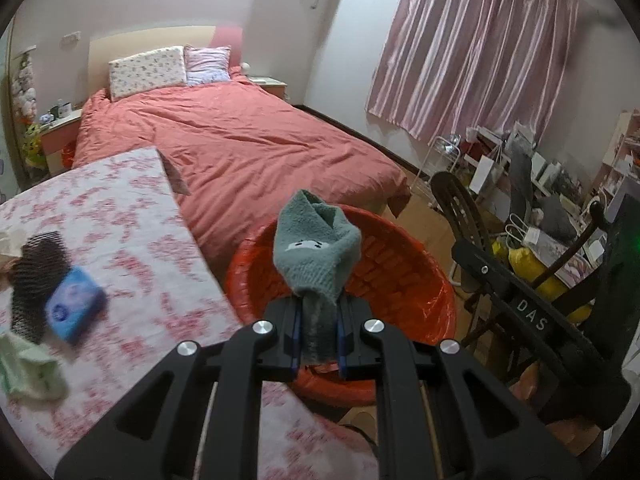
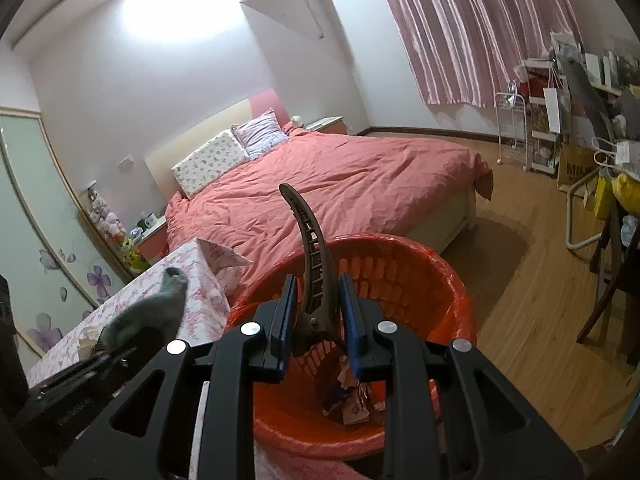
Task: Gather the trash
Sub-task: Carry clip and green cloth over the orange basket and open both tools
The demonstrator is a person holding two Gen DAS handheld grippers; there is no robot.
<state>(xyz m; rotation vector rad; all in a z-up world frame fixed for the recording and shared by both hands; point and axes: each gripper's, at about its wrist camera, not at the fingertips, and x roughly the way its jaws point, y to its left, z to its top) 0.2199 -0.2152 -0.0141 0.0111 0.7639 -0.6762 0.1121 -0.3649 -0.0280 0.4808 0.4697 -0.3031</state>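
Observation:
My left gripper [image 1: 318,330] is shut on a grey-green fuzzy sock [image 1: 316,248] and holds it above the near rim of a red basket lined with a red bag [image 1: 404,276]. My right gripper [image 2: 318,314] is shut on a long brown hair clip [image 2: 308,248] that sticks up over the same red basket [image 2: 400,276]. Several wrappers [image 2: 352,400] lie in the basket's bottom. The sock also shows blurred at the left of the right wrist view [image 2: 152,312]. The right gripper's black body [image 1: 532,320] shows in the left wrist view.
A table with a pink floral cloth [image 1: 132,216] holds a black hairbrush [image 1: 34,280], a blue packet [image 1: 74,306] and a pale green cloth [image 1: 30,368]. A bed with a red duvet [image 1: 248,144] lies behind. A dark wooden chair [image 1: 472,216] and cluttered shelves [image 1: 532,168] stand right.

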